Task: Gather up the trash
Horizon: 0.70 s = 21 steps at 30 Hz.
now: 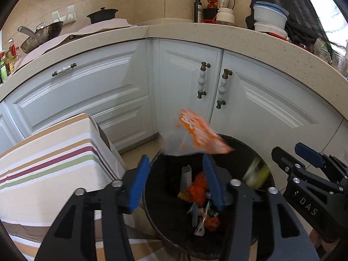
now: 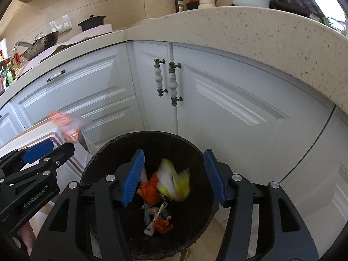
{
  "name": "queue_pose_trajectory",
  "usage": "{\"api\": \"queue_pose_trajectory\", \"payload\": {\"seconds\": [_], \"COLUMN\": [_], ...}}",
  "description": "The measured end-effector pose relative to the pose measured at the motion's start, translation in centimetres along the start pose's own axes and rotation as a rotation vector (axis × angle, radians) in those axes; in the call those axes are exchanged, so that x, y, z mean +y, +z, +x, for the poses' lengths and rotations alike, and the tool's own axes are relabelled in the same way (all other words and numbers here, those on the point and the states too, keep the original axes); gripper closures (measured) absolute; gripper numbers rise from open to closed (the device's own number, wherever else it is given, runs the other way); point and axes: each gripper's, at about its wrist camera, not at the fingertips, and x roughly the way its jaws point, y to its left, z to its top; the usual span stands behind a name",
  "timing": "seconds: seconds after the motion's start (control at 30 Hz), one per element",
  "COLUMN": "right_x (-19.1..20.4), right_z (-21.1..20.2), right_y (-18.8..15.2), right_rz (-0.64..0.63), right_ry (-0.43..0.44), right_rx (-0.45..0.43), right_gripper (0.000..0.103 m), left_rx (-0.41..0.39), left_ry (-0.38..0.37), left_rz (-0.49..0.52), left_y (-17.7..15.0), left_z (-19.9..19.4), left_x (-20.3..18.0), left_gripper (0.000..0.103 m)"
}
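In the left wrist view, the left gripper (image 1: pixel 176 169) is seen spread over the black bin (image 1: pixel 268 182), nothing pinched; a blurred orange-and-clear wrapper (image 1: pixel 200 133) is caught in the air just beyond its fingertips, above the bin's far rim. In the right wrist view, the right gripper (image 2: pixel 174 174) is likewise spread, and a blurred yellow-white wrapper (image 2: pixel 176 182) is seen between its fingers, untouched, over the trash inside.

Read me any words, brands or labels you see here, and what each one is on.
"DAS" – black right gripper, on its body.
"GenRobot.AI" – black left gripper, on its body.
Dark glass bottle label and orange-and-clear wrapper print: too blurred to read.
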Motion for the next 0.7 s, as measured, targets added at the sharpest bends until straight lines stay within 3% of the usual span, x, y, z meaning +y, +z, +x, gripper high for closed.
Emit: {"api": "queue_pose_trajectory", "payload": {"seconds": [0.23,0.7], "right_x": [-0.3,0.0], "right_z": [-0.9,-5.3], "right_y": [-0.2,-0.5], "right_rz": [0.004,0.017], "right_ry": [-0.007,-0.016], "right_rx": [-0.005,-0.044], "right_gripper": [0.047,0.046], "left_rx": [-0.015,-0.055], "left_ry": [0.005,0.046], "left_rz": [0.010,0.036], "left_y": [0.0,-0.6], "left_z": [-0.7,-3.9], "left_x": [-0.3,-0.6], "left_gripper": [0.031,0.025]}}
